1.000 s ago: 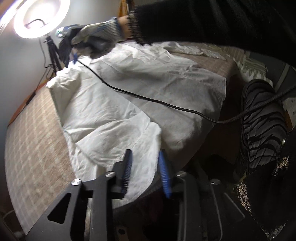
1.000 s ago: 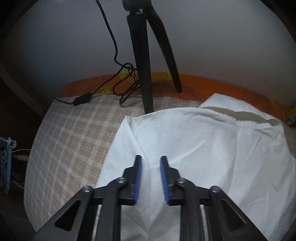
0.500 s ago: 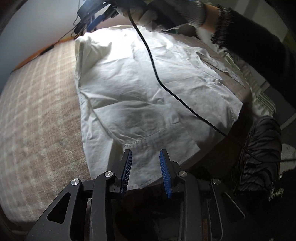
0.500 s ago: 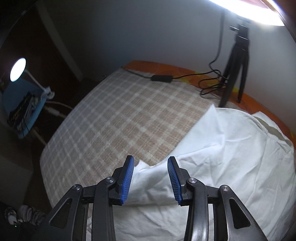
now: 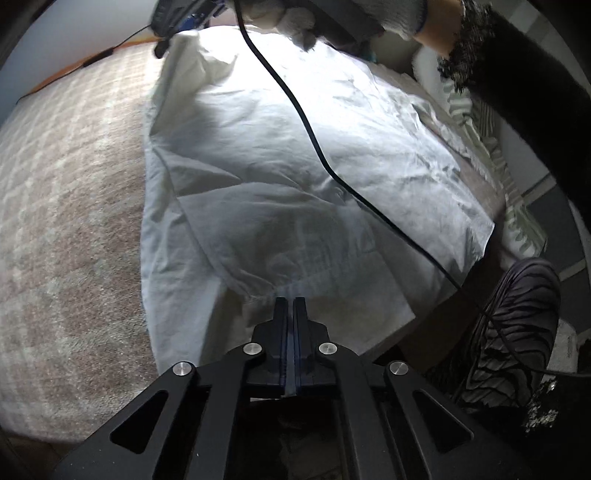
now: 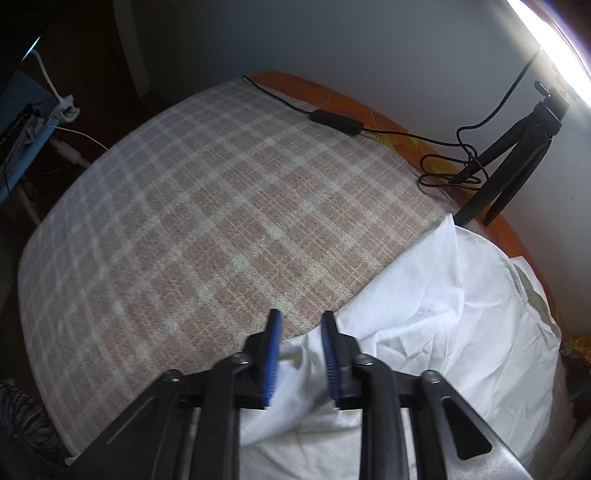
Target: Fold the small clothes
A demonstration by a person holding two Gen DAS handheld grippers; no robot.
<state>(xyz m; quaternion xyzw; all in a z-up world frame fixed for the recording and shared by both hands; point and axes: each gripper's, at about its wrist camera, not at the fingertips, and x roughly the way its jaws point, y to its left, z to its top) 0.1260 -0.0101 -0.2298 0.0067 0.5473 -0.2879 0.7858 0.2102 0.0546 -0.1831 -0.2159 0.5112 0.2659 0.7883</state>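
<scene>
A white garment (image 5: pixel 295 155) lies spread on a checked pink-and-cream bedcover (image 5: pixel 66 206). My left gripper (image 5: pixel 290 301) is shut on the garment's near hem at the bed's front edge. In the right wrist view the same white garment (image 6: pixel 443 325) fills the lower right. My right gripper (image 6: pixel 301 332) is open, its blue pads straddling a raised fold at the garment's edge. The right gripper also shows in the left wrist view (image 5: pixel 184 14) at the garment's far corner, held by a gloved hand (image 5: pixel 332 18).
A black cable (image 5: pixel 314 140) runs across the garment. A tripod (image 6: pixel 517 147) and a cable with an adapter (image 6: pixel 336 122) stand at the far side by the wall. A dark striped cloth (image 5: pixel 517 325) hangs off the bed's right. A striped fabric (image 5: pixel 491 147) lies beside the garment.
My left gripper has closed on the garment's near hem. My right gripper has narrowed a little and shifted along the garment's edge, staying open.
</scene>
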